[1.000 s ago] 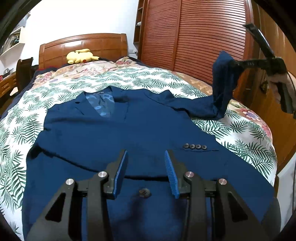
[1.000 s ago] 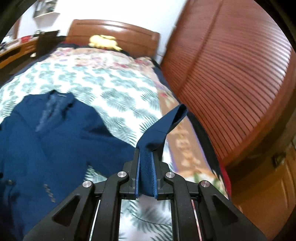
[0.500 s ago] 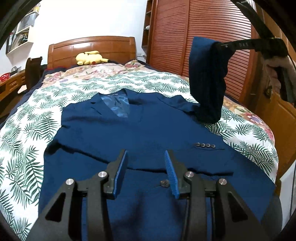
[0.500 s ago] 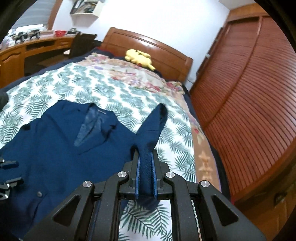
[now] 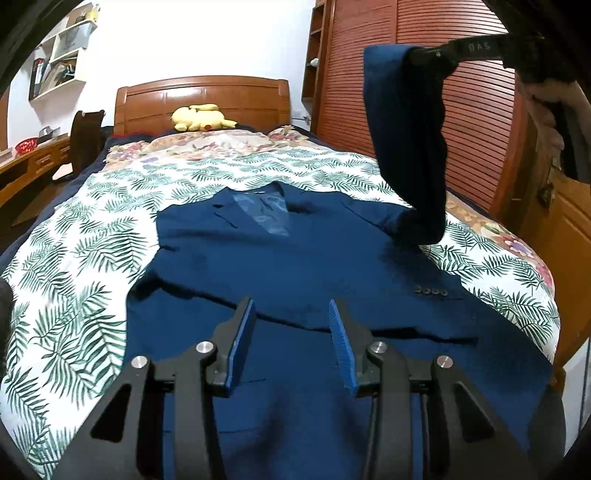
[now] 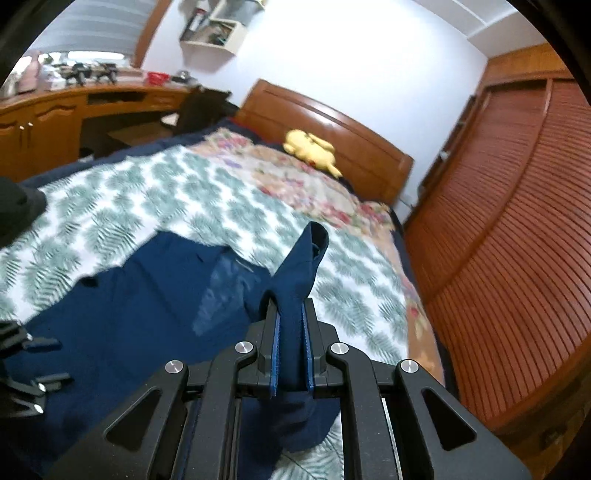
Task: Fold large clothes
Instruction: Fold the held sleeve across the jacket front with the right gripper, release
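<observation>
Your right gripper [image 6: 290,325] is clamped on the jacket's [image 5: 295,266] sleeve [image 5: 406,147], lifting it; your left gripper [image 5: 291,332] hangs part-open, empty, above the jacket.

I see a bedroom w/ white walls [image 5: 192,40]. Bed [image 5: 74,266] w/ leaf-print cover, wooden headboard [image 5: 199,99], yellow plush toy [image 5: 201,117] by it. Slatted wood wardrobe [image 5: 476,122] on the right, wooden desk [image 6: 74,110] and wall shelf [image 6: 214,27] on the left. Light's even, indoor.
</observation>
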Available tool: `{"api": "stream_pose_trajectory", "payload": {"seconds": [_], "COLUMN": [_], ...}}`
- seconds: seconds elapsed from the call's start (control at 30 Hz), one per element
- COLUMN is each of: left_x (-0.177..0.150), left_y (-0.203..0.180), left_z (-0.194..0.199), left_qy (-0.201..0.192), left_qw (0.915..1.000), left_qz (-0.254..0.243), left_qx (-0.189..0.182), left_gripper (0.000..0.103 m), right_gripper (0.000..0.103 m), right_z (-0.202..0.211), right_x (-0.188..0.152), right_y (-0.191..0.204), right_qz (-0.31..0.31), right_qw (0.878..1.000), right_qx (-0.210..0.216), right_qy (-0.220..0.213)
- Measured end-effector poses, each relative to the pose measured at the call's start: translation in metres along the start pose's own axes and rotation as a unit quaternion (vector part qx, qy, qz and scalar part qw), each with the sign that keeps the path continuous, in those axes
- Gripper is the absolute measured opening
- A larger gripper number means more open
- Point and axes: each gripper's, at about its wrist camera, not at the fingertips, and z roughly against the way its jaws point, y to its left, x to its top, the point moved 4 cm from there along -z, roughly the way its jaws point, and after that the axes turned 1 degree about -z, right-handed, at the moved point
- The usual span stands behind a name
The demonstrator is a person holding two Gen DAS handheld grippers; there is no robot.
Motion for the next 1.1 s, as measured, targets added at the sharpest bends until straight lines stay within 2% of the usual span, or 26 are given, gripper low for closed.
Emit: {"api": "stream_pose_trajectory", "payload": {"seconds": [0.3,0.47,0.8,1.1], "left_x": [-0.007,-0.010,-0.010,-0.010], "left_y": [0.031,0.045,0.062,0.068], "left_z": [0.025,0.030,0.038,0.036], "left_qy": [-0.016,-0.017,-0.026,-0.025], "left_qw": [0.9995,0.9991,0.9981,0.9977], "left_qz": [0.019,0.027,0.042,0.046], "left_qx": [0.020,0.029,0.037,0.043], "left_gripper": [0.040,0.040,0.040,0.040], "right_gripper": [0.008,0.008,0.008,0.009], "right_z": [0.002,-0.005,-0.002,-0.014], "right_x": [0.010,-0.002,-0.027,-0.076], "right_y": [0.072,0.106,0.127,0.138], "right_qz": [0.012,0.015,-0.009,-0.035], "right_qw": [0.997,0.994,0.988,0.982], "right_qx": [0.072,0.105,0.150,0.172], "right_qy": [-0.023,-0.011,0.016,0.069]}}
